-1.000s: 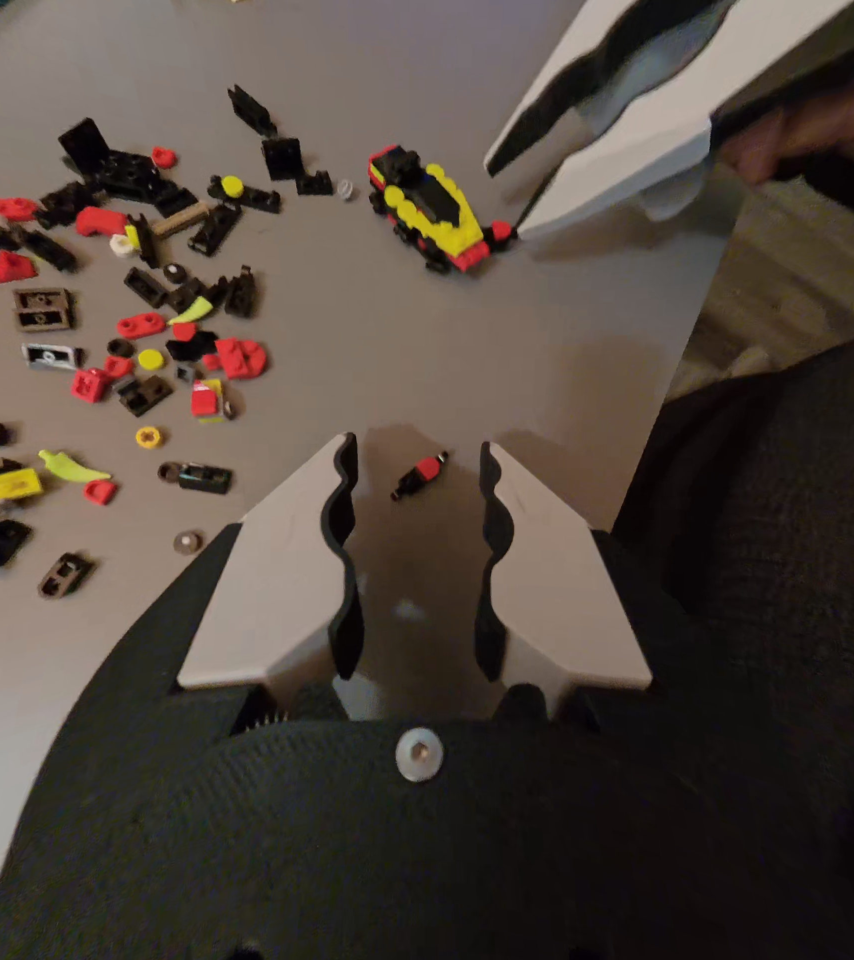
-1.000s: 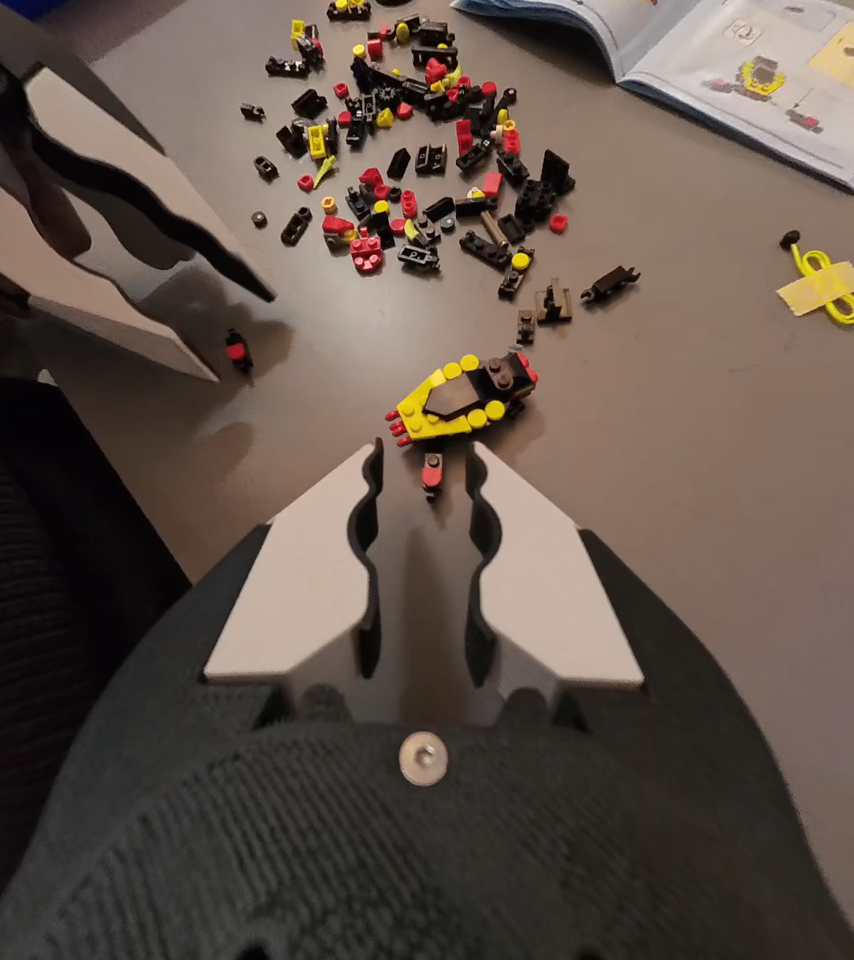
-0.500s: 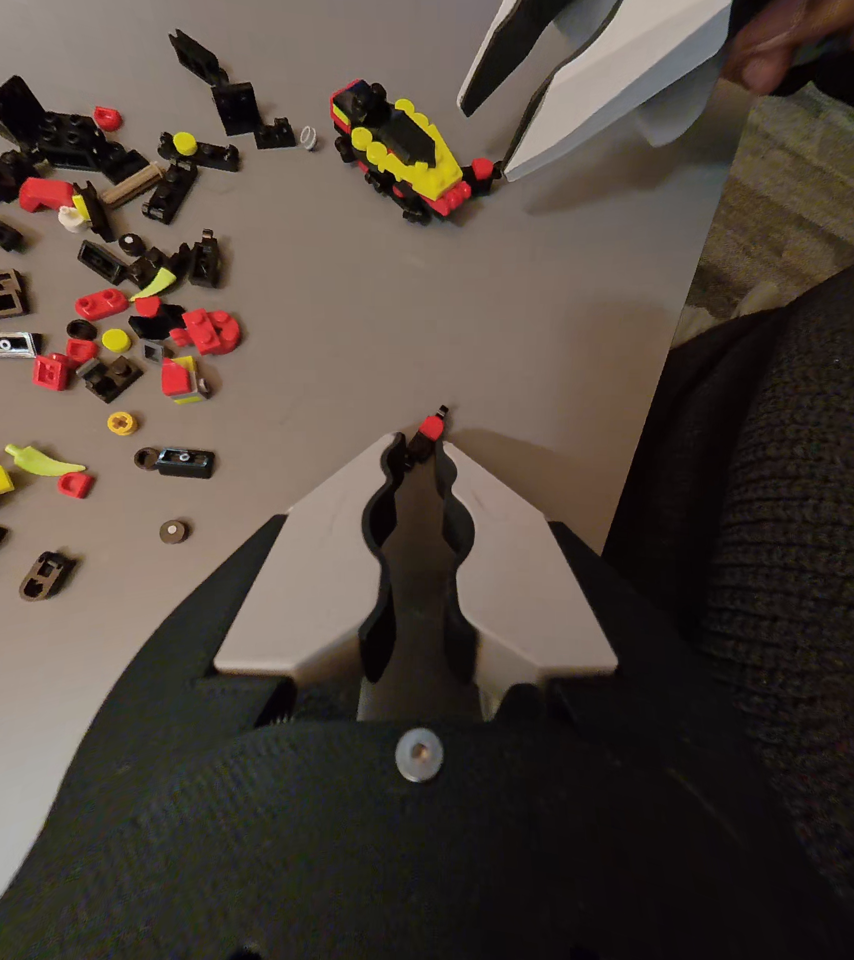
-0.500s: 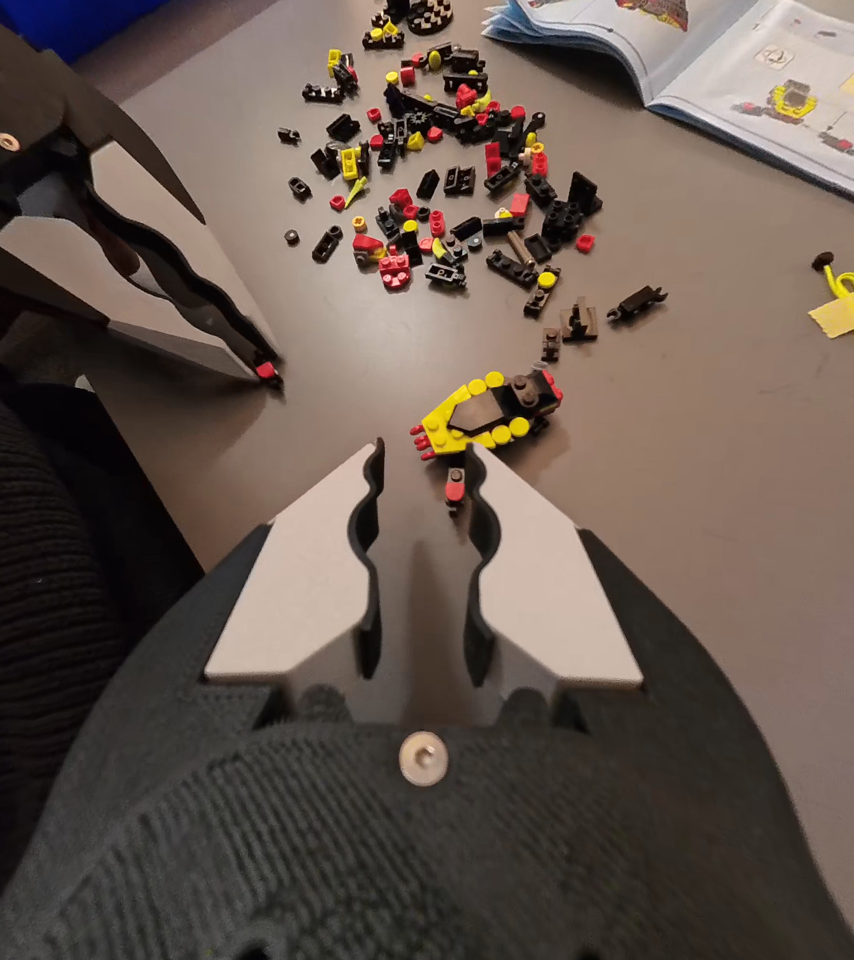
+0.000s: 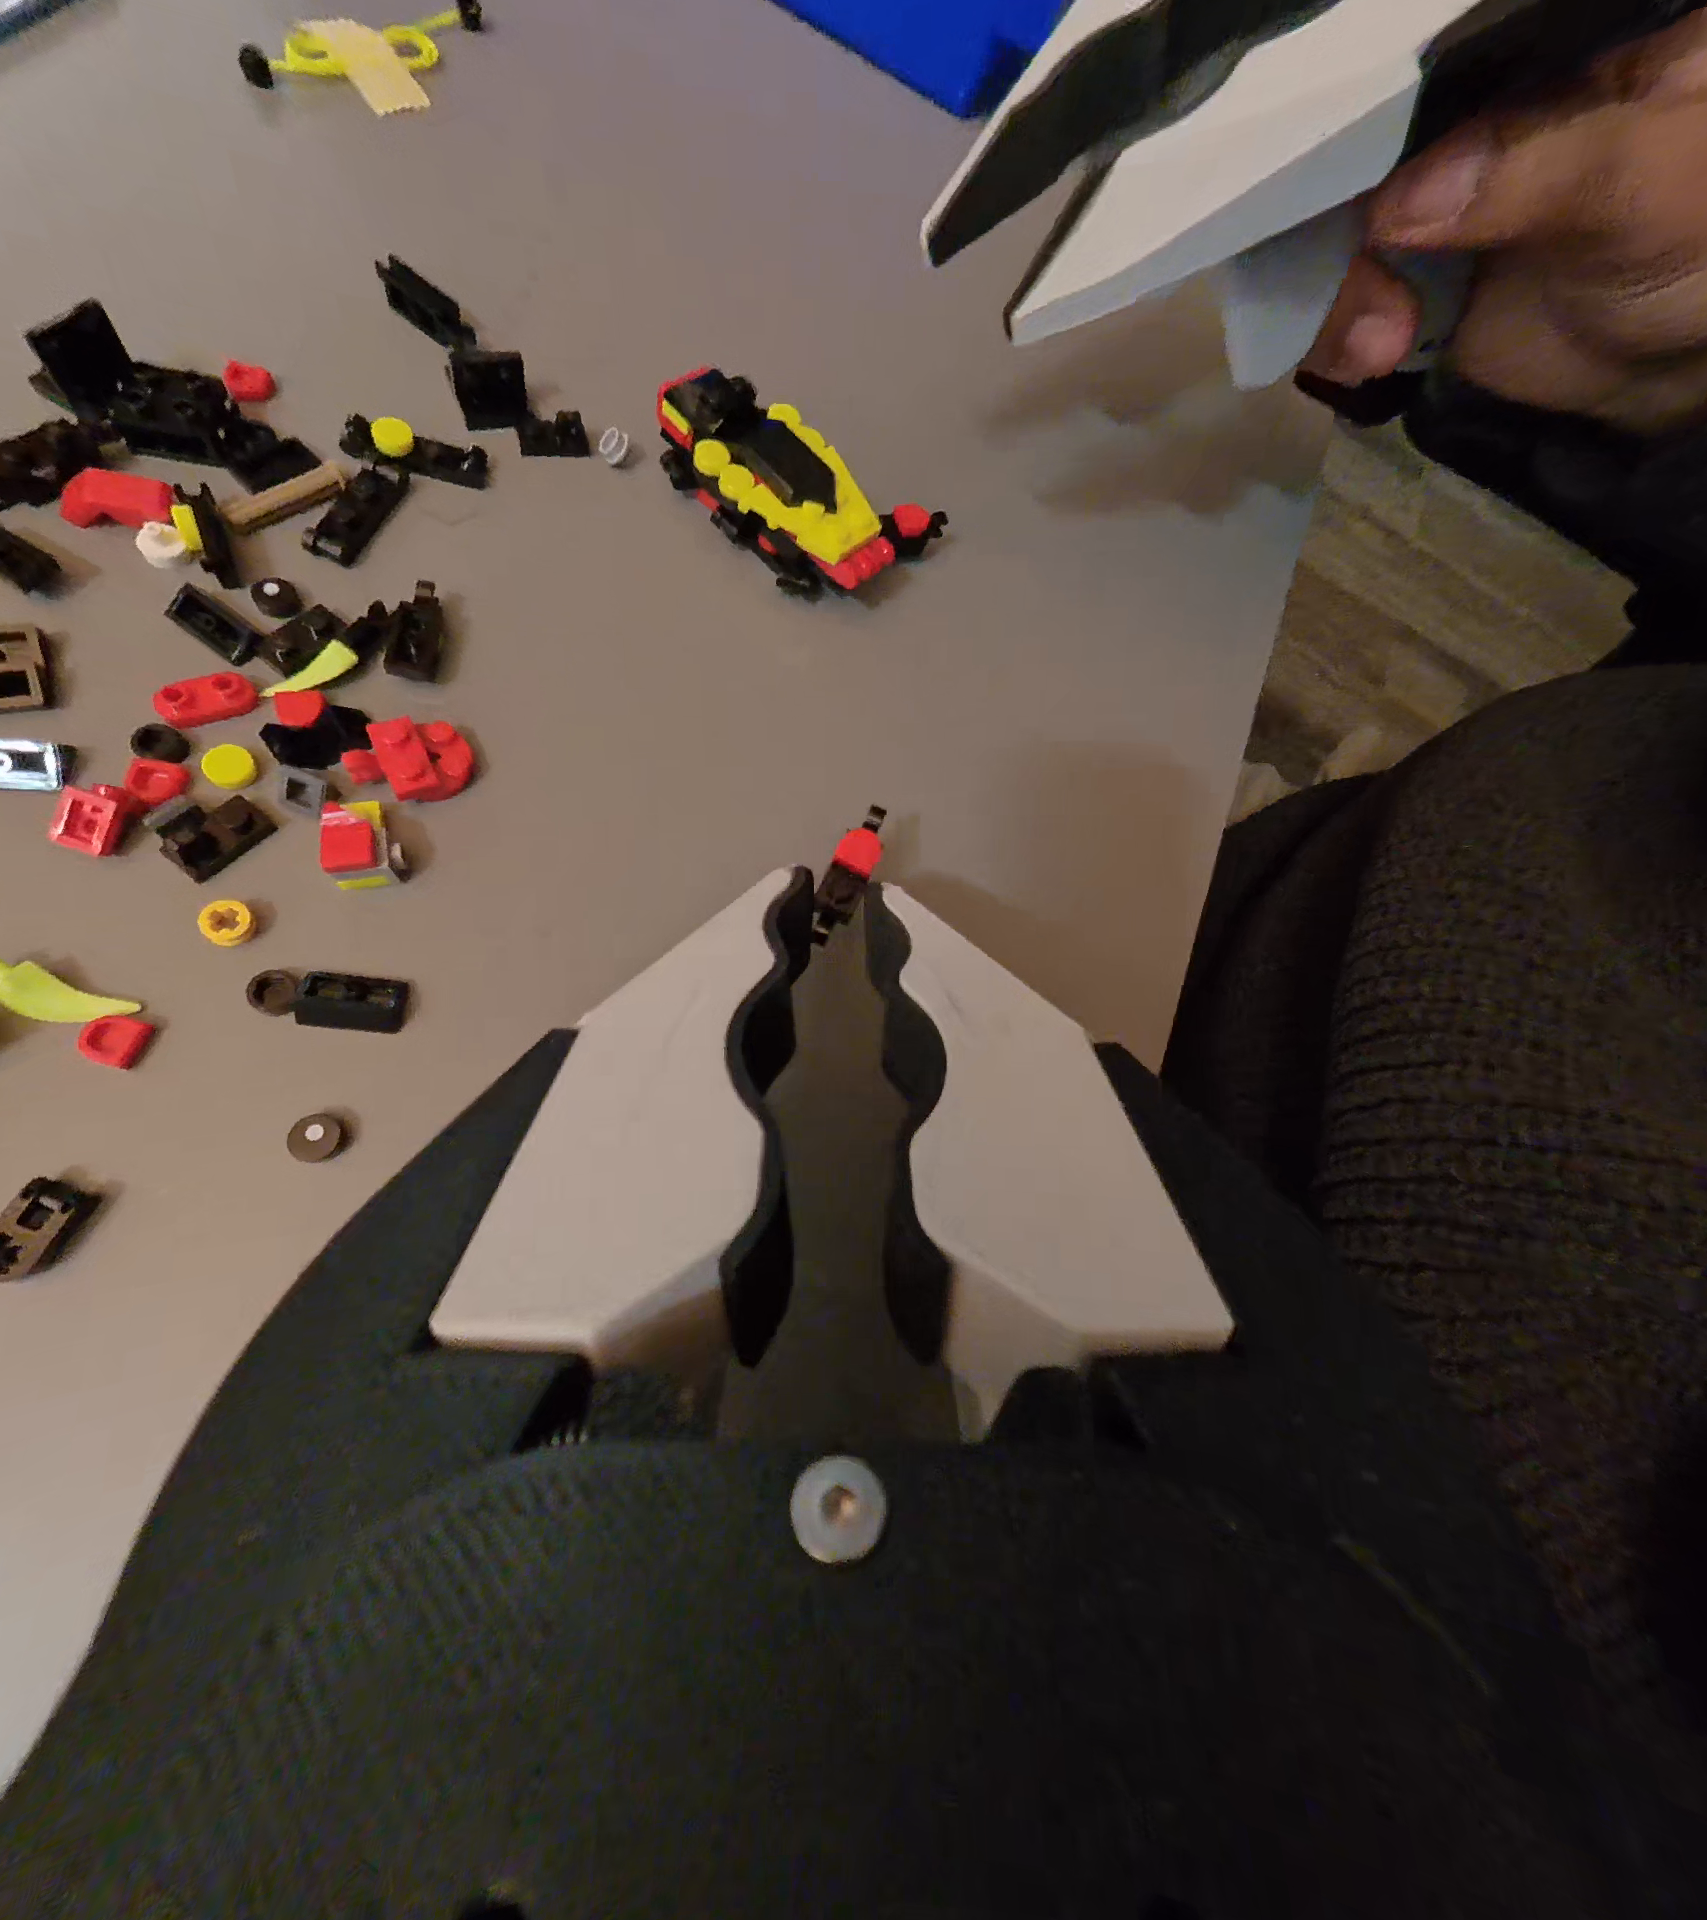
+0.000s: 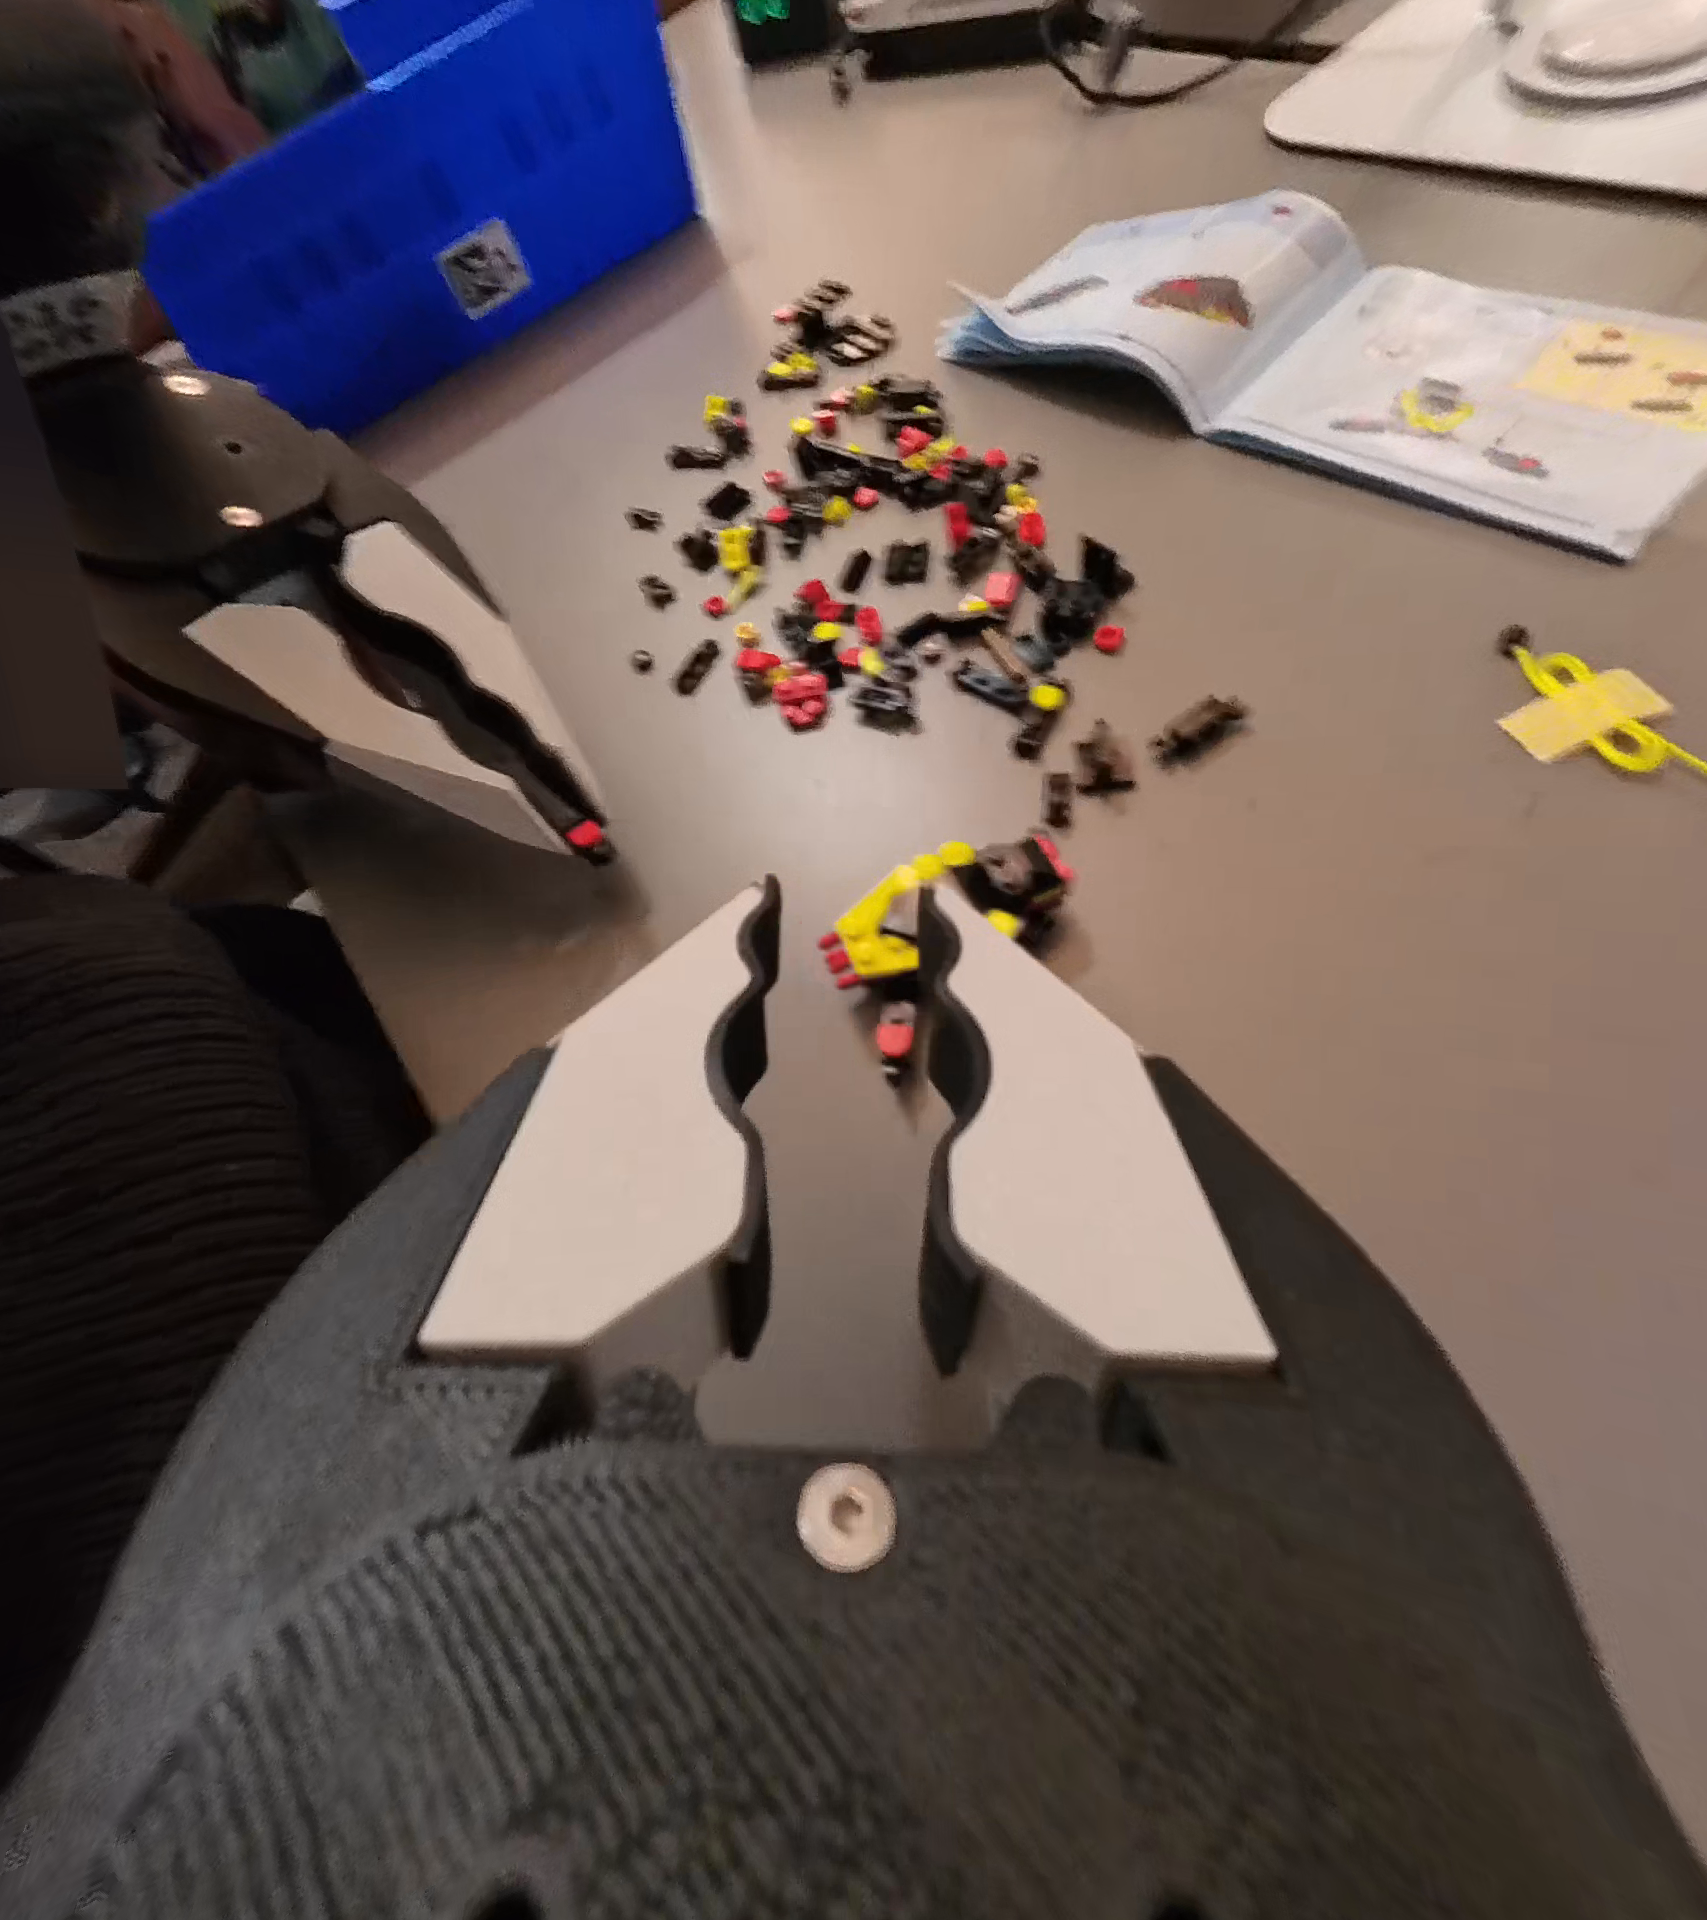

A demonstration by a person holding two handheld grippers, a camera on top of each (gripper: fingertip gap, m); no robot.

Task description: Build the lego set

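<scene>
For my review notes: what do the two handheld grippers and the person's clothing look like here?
Both grippers, the left gripper and the right gripper, have pale grey wedge-shaped fingers with wavy black inner pads, on a black textured body with a silver screw at centre. The person wears a dark ribbed knit sleeve. No cables show.

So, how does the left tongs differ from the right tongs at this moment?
The left tongs are nearly closed, pinching a small black-and-red piece at their tips; the right tongs stand clearly apart, gripping nothing. The left tongs are near the table edge; the right tongs hang above the yellow model. Both have grey fingers with wavy black pads.
</scene>
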